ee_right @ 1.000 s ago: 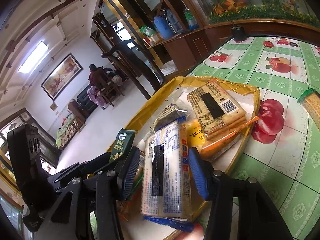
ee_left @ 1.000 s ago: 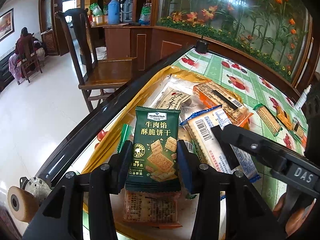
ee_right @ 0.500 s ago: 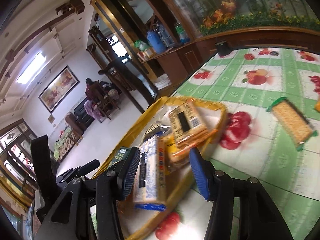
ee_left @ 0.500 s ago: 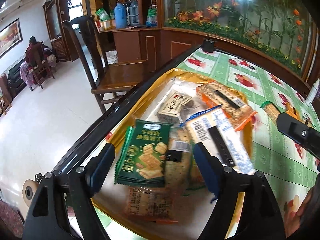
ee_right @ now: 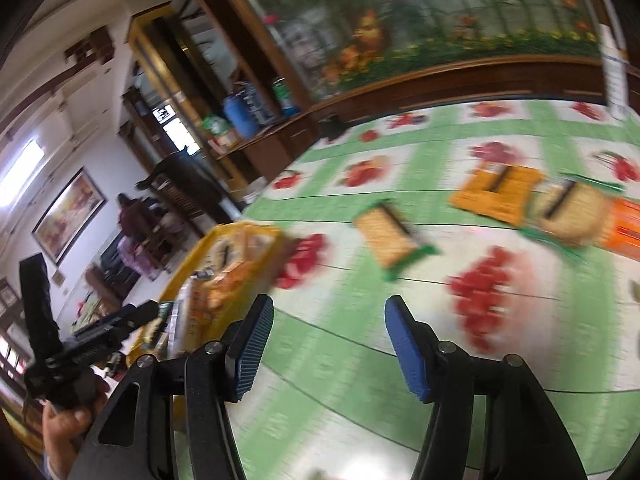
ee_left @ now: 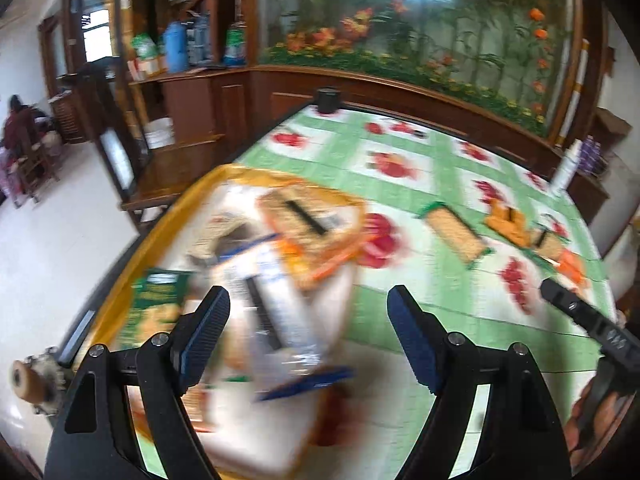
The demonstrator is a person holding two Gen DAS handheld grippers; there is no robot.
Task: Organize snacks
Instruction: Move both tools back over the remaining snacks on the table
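A yellow tray [ee_left: 120, 288] at the table's left edge holds several snack packs, among them a dark green cracker pack [ee_left: 156, 304] and a long white biscuit pack with blue ends [ee_left: 280, 320]. My left gripper [ee_left: 308, 336] hangs open above the tray's right part, nothing pressed between its pads. My right gripper [ee_right: 328, 344] is over bare tablecloth right of the tray [ee_right: 192, 264]; its jaws are opening and empty. Loose on the cloth lie a green-edged cracker pack [ee_right: 384, 240], an orange pack [ee_right: 496, 196] and another cracker pack [ee_right: 572, 212]. Both views are motion-blurred.
The table carries a green and white fruit-print cloth [ee_left: 400, 320]. A small black object [ee_left: 328, 100] sits at its far corner and a white bottle [ee_left: 566, 164] at the far right. A wooden cabinet [ee_left: 192, 112] and a person seated far off [ee_left: 18, 128] are at left.
Both grippers let go of their packs, the green one and the white one, which now lie in the tray. Both grippers have swung right, the right one out over the cloth.
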